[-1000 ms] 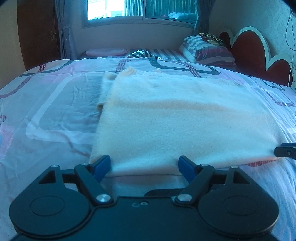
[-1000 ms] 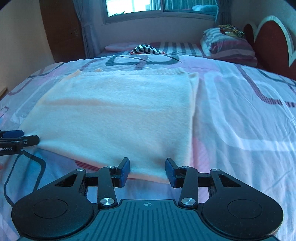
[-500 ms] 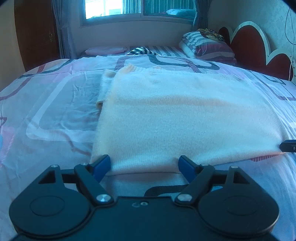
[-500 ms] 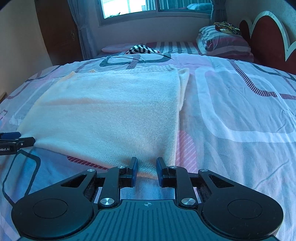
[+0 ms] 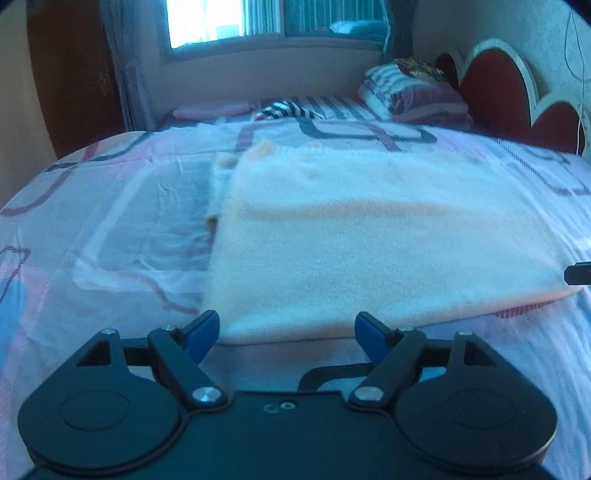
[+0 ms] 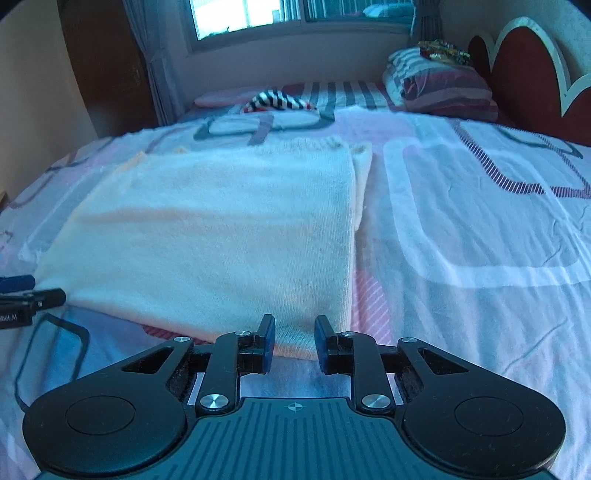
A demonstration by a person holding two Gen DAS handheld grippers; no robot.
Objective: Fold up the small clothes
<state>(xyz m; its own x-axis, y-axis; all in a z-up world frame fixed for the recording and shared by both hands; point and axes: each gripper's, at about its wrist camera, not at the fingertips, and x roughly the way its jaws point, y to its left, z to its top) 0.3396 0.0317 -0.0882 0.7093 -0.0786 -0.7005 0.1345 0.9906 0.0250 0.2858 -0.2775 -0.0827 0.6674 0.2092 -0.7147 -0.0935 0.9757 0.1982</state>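
the right claw point(image 6: 294, 341) is seen with its jaws narrowly parted and opening, the near right corner of the folded cream garment point(image 6: 221, 236) lying between its blue pads point(image 6: 267, 339); whether the pads press the cloth cannot be told. the left claw point(image 5: 287, 334) is held spread wide, its blue pads point(image 5: 201, 332) set at either side of the garment's near left edge point(image 5: 351, 240), just short of the cloth and not closed on it. the garment is laid flat as a folded rectangle on the patterned bedsheet point(image 6: 480, 229), a narrower layer showing along its outer side. beyond it, a striped cloth point(image 6: 277, 101) and a striped pillow point(image 6: 439, 86) are seen near the red headboard point(image 6: 524, 62), under a window point(image 5: 258, 18)
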